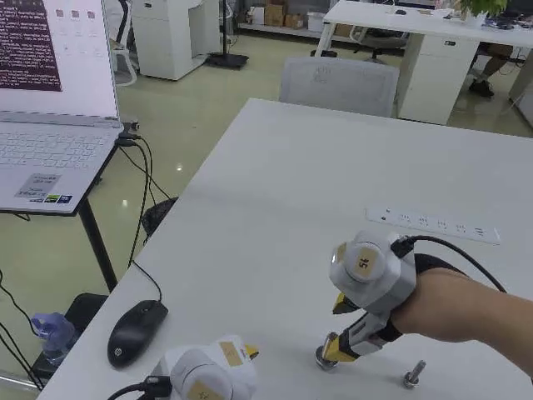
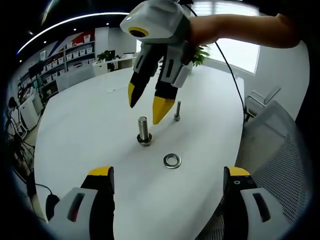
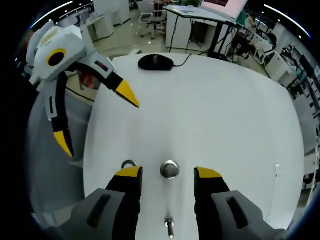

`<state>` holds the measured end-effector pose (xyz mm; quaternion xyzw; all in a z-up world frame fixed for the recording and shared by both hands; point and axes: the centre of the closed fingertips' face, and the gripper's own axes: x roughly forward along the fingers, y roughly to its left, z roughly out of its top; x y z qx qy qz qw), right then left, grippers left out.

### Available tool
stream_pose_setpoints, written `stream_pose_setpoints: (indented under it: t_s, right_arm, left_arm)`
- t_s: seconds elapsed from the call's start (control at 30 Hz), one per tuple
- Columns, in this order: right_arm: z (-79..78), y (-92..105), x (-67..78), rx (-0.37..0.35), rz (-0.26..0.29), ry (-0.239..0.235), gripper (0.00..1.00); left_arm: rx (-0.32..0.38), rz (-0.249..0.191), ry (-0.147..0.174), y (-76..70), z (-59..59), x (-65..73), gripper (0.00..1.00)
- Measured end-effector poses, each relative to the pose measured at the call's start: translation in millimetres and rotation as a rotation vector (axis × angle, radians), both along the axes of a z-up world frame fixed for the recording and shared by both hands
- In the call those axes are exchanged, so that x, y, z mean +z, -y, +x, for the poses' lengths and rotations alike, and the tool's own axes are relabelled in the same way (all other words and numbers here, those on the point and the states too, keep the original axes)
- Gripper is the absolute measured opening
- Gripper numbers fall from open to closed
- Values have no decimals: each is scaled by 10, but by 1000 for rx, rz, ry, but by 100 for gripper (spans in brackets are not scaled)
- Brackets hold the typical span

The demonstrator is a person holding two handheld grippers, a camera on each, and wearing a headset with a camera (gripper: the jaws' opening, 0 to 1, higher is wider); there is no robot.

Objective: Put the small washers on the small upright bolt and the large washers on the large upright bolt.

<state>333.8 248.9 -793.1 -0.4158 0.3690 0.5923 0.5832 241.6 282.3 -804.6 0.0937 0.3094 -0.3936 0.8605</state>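
Large upright bolt (image 2: pixel 144 131) stands on the white counter (image 2: pixel 90 130) before me, threaded end up, with what I take to be a washer seated at its base. A loose steel washer (image 2: pixel 172 160) lies flat just beside it. The slimmer small upright bolt (image 2: pixel 177 111) stands near.

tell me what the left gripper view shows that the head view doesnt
Left gripper view, not head view: a loose washer lying flat on the table in front of the large bolt, and both of the left gripper's jaws, spread wide.
Head view, not left gripper view: a laptop, a mouse and a power strip.
Both: the right gripper, jaws open just over the large bolt, and the small bolt standing apart from it.
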Motion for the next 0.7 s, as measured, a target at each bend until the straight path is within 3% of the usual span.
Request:
stream_pose_setpoints:
  t_s: [0.7]
  right_arm:
    - [-326, 196, 54, 45, 18, 2, 43]
  left_arm:
    - [1, 2, 14, 1, -37, 67, 90]
